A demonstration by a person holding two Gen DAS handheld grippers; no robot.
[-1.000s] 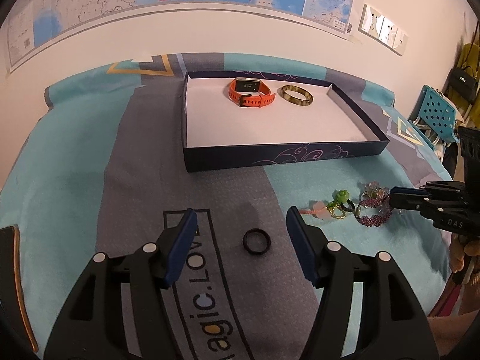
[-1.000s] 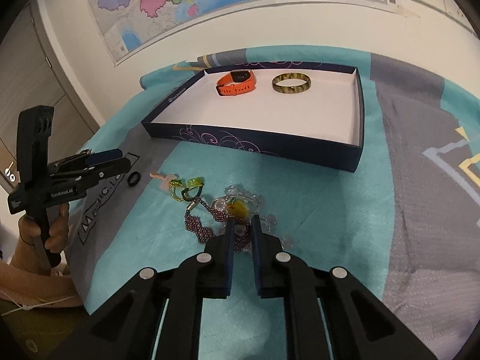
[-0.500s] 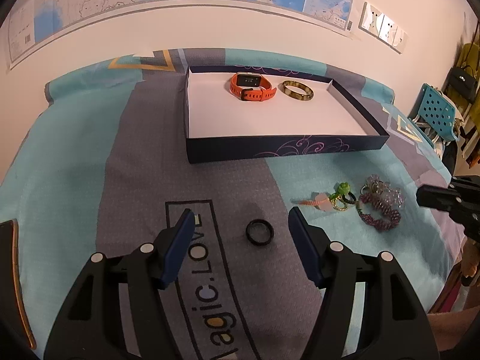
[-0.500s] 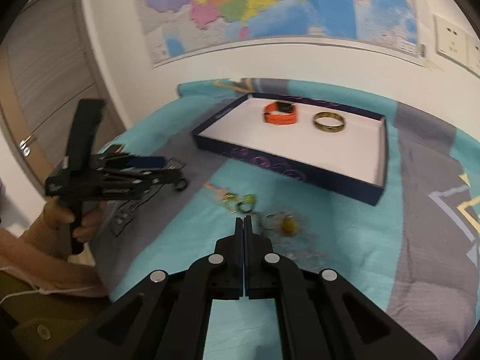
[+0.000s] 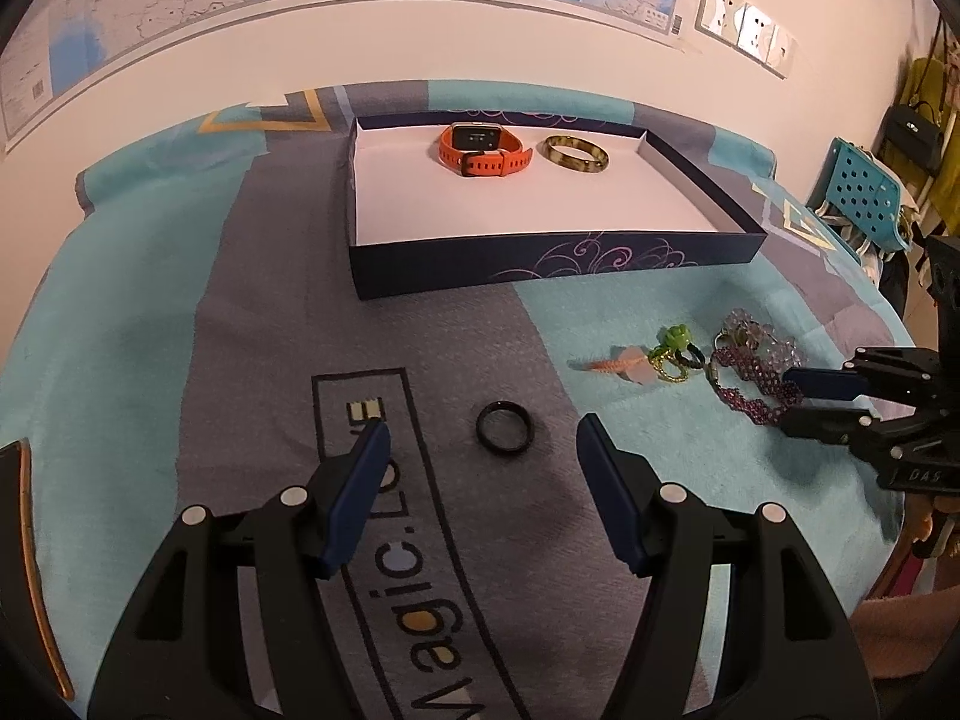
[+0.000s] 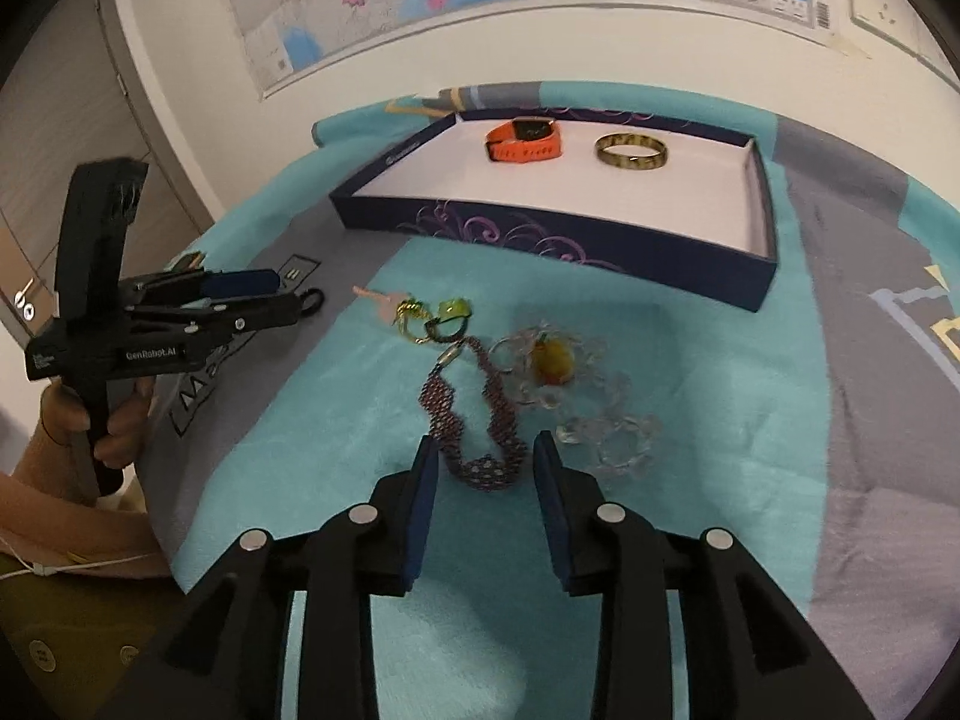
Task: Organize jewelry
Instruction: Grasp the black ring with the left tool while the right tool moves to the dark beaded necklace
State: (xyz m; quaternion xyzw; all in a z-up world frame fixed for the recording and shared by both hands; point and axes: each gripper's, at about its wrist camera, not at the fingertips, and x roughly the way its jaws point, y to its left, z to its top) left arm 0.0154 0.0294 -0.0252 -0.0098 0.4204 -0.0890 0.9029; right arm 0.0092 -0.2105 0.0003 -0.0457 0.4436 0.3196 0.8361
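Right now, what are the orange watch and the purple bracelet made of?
The orange watch looks like matte rubber or silicone: its strap is smooth, dull and bendy, with a dark glass face. The purple bracelet seems to be tiny woven beads, glass or plastic: its grainy, mesh-like band drapes limply on the cloth.

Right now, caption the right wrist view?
Right gripper, jaws just opening, straddles purple beaded bracelet near the box.

Fuzzy cloth cover point(image 5: 150, 360); glossy black ring point(image 5: 504, 428); matt paper-lined box point(image 5: 540, 198); clear glassy beads point(image 6: 606, 438).
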